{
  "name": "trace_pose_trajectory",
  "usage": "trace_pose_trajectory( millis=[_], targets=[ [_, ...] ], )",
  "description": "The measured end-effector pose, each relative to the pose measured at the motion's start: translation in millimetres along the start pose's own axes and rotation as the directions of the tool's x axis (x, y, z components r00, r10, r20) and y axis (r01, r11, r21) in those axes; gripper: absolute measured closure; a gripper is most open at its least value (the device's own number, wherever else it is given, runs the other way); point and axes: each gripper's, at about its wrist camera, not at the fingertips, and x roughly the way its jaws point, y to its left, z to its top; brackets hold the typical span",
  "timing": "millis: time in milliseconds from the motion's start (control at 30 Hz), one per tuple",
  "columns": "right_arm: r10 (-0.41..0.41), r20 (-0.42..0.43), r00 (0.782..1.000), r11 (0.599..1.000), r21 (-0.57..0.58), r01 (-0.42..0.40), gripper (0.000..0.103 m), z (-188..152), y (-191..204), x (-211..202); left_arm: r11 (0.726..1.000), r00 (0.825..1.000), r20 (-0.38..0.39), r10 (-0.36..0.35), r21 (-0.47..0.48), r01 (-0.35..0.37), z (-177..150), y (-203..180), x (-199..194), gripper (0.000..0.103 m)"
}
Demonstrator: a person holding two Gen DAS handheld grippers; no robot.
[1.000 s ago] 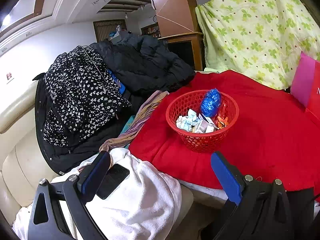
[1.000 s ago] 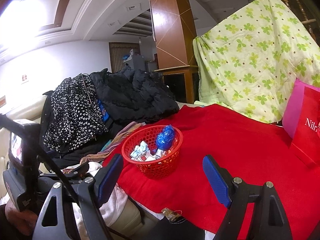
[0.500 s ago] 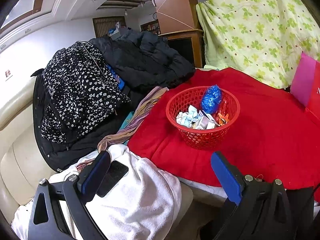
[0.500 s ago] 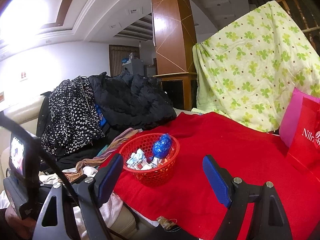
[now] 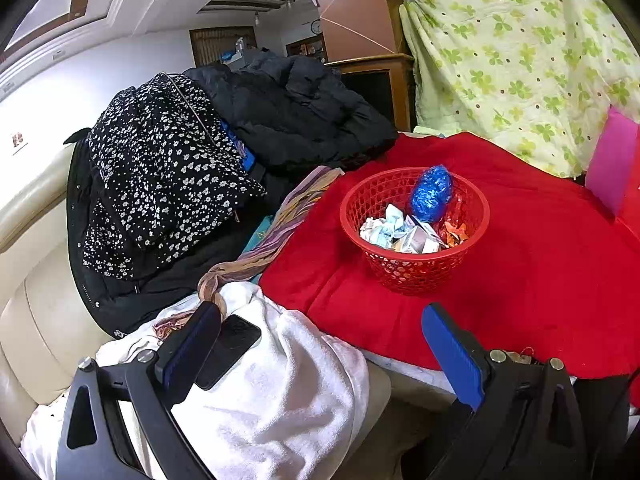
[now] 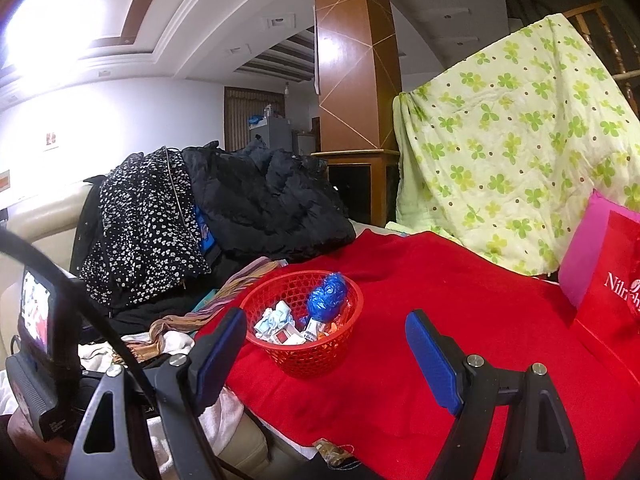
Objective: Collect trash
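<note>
Sitting on the red blanket (image 5: pixel 540 264), the red basket (image 5: pixel 416 272) holds crumpled paper trash (image 5: pixel 384 226) and a blue wrapper (image 5: pixel 432 194); both the left hand-held gripper (image 5: pixel 320 344) and right hand-held gripper (image 6: pixel 326 344) hover wide apart, empty, near it

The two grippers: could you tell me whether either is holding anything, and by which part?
Nothing is held: the left gripper and right gripper are both open and empty.
</note>
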Motion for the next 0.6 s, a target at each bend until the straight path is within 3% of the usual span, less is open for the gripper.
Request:
trace_pose_trajectory(
  millis=[600],
  targets=[
    [0.047, -0.007, 0.999, 0.999, -0.024, -0.047, 0.019, 8, 9, 19, 0.998, 0.998, -0.032, 0.057, -0.022, -0.058, -1, 21, 13, 0.003]
  ],
)
